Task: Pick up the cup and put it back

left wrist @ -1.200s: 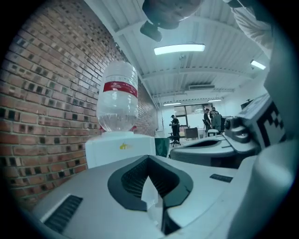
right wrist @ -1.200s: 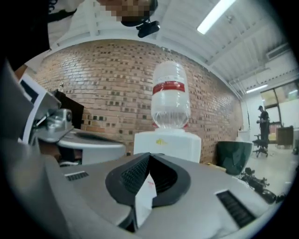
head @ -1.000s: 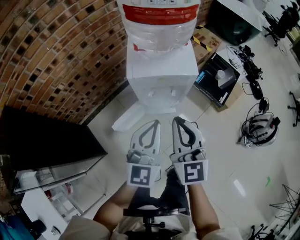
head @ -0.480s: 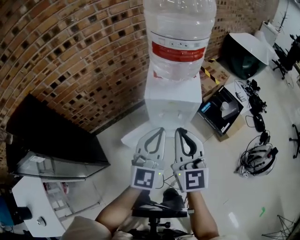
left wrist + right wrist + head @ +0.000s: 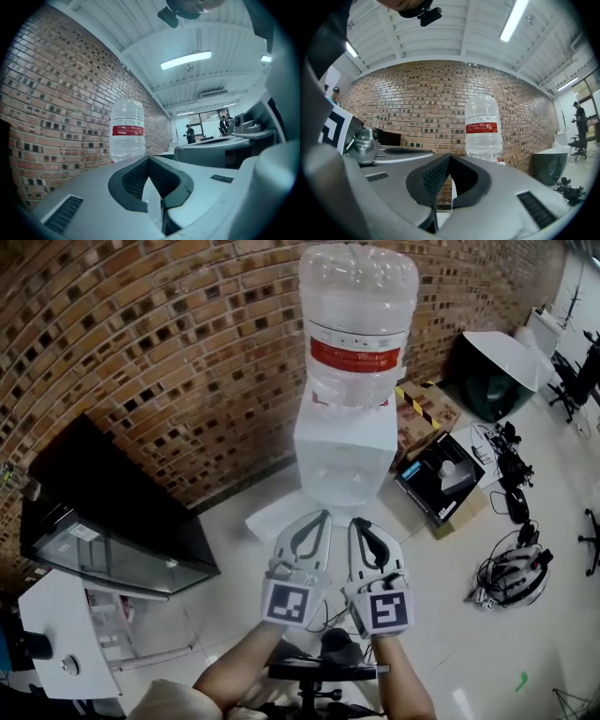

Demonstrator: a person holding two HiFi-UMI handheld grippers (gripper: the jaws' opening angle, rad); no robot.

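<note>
So my view lifted: the dispenser (image 5: 345,456) with its whole bottle (image 5: 359,324) now sits upper centre (no cup visible anywhere yet). Left gripper (image 5: 321,516) and right gripper (image 5: 357,522) stay fully closed, empty, lower centre; pickup not started.

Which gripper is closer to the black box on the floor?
Right. The right gripper is left of the black box; the left gripper is farther left, beyond the right one.

It was an open, lab-like office: a brick wall (image 5: 141,352), a water cooler (image 5: 345,451), swivel chairs (image 5: 570,382), boxes (image 5: 441,482) and cables (image 5: 511,576) strewn over the tiled floor (image 5: 234,563).
</note>
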